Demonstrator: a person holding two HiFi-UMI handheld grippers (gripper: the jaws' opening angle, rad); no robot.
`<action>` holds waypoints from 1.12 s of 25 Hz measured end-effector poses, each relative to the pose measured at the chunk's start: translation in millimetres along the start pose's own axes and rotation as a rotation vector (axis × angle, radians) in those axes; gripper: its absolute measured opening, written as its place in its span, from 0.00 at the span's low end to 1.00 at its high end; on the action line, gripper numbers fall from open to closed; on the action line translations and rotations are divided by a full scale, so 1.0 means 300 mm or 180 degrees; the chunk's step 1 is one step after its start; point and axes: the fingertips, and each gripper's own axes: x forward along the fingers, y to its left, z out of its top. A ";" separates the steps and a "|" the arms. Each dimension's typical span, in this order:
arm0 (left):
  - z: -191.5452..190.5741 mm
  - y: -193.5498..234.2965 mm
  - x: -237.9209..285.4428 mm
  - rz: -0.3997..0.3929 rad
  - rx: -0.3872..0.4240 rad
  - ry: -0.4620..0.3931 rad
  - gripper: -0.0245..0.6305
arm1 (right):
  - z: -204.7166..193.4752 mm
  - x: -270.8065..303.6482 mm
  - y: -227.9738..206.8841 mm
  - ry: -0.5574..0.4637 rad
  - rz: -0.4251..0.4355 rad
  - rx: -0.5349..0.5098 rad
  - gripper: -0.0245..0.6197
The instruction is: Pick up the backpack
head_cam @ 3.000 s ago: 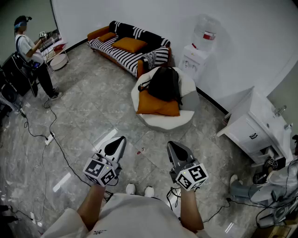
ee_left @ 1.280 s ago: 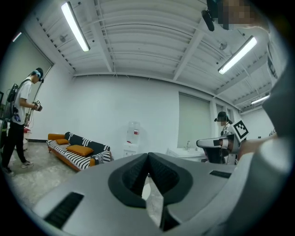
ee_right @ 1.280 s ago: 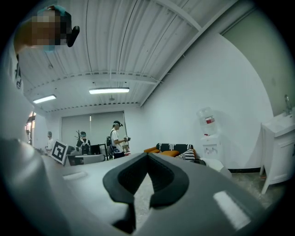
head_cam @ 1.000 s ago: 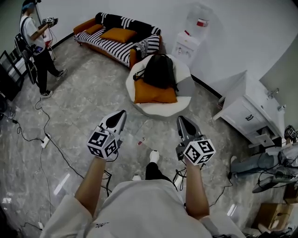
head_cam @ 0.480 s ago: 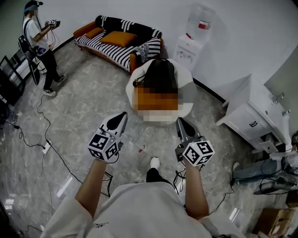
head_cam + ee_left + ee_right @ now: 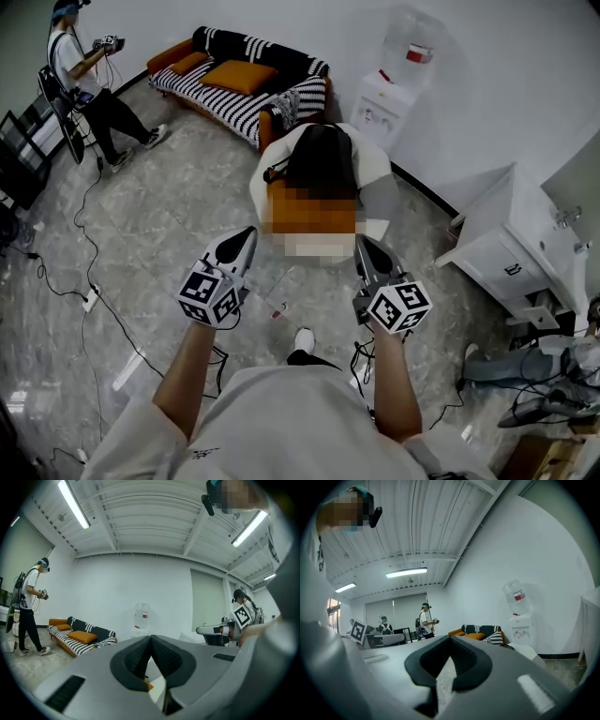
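Observation:
A black backpack (image 6: 321, 159) rests upright on a round white chair (image 6: 377, 173), above an orange cushion that a mosaic patch partly hides. In the head view my left gripper (image 6: 247, 230) is shut and empty, held level just short of the chair's near left rim. Equally short of the near right rim, my right gripper (image 6: 360, 241) is shut with nothing in it. The left gripper view shows the left gripper's (image 6: 150, 637) pads pressed together, with a bit of orange cushion below them. Closed pads also fill the right gripper view, the right gripper (image 6: 449, 640) pointing level.
A striped sofa (image 6: 246, 80) and a water dispenser (image 6: 392, 94) stand behind the chair by the wall. At right is a white cabinet (image 6: 511, 246). A person (image 6: 80, 66) stands far left; cables (image 6: 92, 292) trail over the grey floor. Another person (image 6: 553, 361) is low right.
Both grippers have moved forward toward the chair, which now sits closer and larger in view. Their jaws stayed shut. The person at far left has stepped wider.

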 end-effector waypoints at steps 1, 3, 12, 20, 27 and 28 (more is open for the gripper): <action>-0.003 0.001 0.025 0.0013 -0.0008 0.0002 0.03 | 0.003 0.013 -0.025 0.0005 0.0010 0.0008 0.04; -0.009 -0.002 0.074 0.0031 -0.0009 0.0014 0.03 | 0.002 0.035 -0.071 0.0030 0.0036 0.0023 0.04; -0.023 -0.022 0.264 0.0083 0.0013 0.0052 0.03 | 0.017 0.109 -0.254 0.0083 0.0144 0.0048 0.04; -0.024 -0.023 0.370 0.0143 0.0091 0.0145 0.03 | 0.024 0.145 -0.373 0.0068 0.0177 0.0140 0.04; -0.018 -0.038 0.444 0.0102 0.0148 0.0234 0.03 | 0.041 0.126 -0.480 0.0015 0.0059 0.0223 0.04; -0.016 -0.041 0.454 0.0088 0.0160 0.0243 0.03 | 0.043 0.125 -0.493 0.0004 0.0039 0.0235 0.04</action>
